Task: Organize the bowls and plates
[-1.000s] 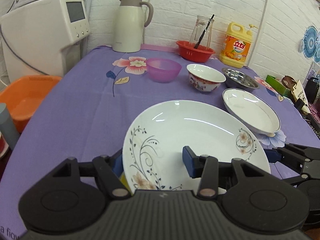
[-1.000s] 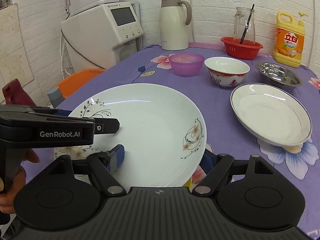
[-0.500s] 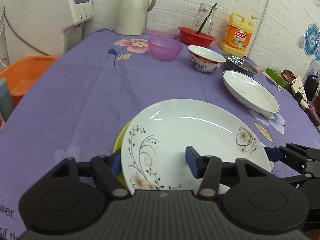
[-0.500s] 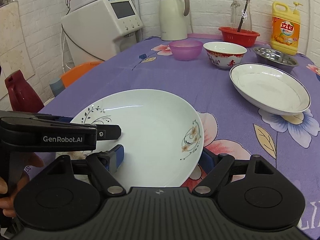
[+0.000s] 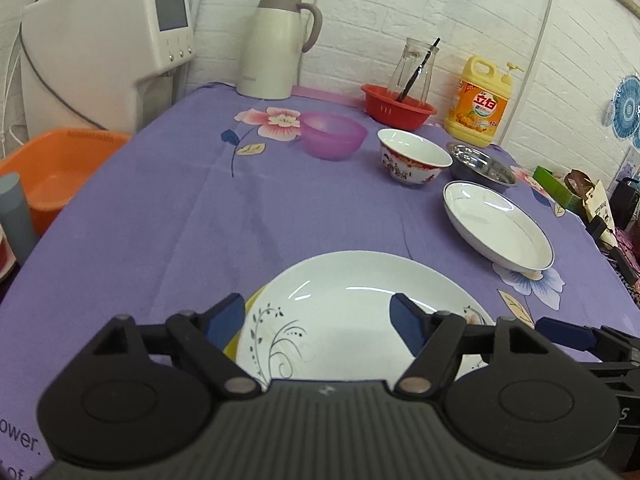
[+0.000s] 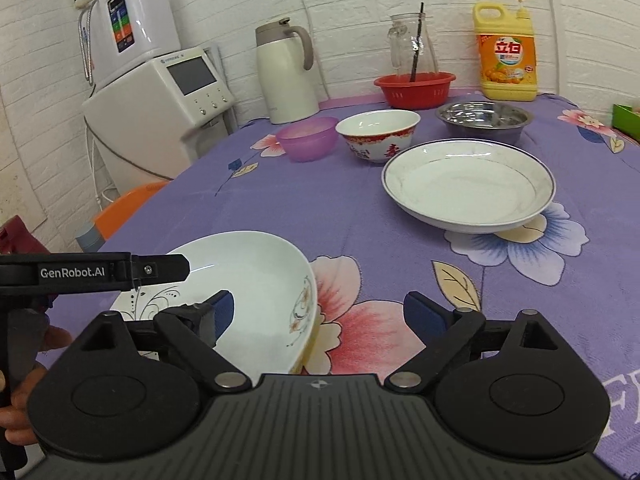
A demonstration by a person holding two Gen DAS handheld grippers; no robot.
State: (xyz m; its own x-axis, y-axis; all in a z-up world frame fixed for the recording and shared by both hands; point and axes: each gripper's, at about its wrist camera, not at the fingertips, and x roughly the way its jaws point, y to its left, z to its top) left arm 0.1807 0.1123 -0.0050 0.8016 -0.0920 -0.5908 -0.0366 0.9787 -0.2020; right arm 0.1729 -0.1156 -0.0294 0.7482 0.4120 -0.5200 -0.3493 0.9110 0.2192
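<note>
A white plate with a floral pattern (image 5: 352,312) rests on a yellow plate whose edge (image 5: 252,300) shows at its left, near the table's front. My left gripper (image 5: 318,320) is open, its fingers on either side of the plate's left rim. My right gripper (image 6: 326,316) is open around the plate's right rim (image 6: 256,280). A blue-rimmed white plate (image 5: 500,228) (image 6: 468,184) lies to the right. Behind it stand a red-patterned white bowl (image 5: 412,160), a purple bowl (image 5: 334,134) and a steel bowl (image 5: 482,164).
A red basket (image 5: 398,110) with a glass jar, a yellow detergent bottle (image 5: 482,108) and a cream thermos (image 5: 274,44) line the back wall. A white appliance (image 5: 108,40) and an orange basin (image 5: 56,164) stand left of the table. Boxes and bags (image 5: 580,196) sit at the right edge.
Both grippers have opened wider and let the floral plate down onto the yellow plate. Both cameras have drawn back and tilted up, so the plate sits lower in view.
</note>
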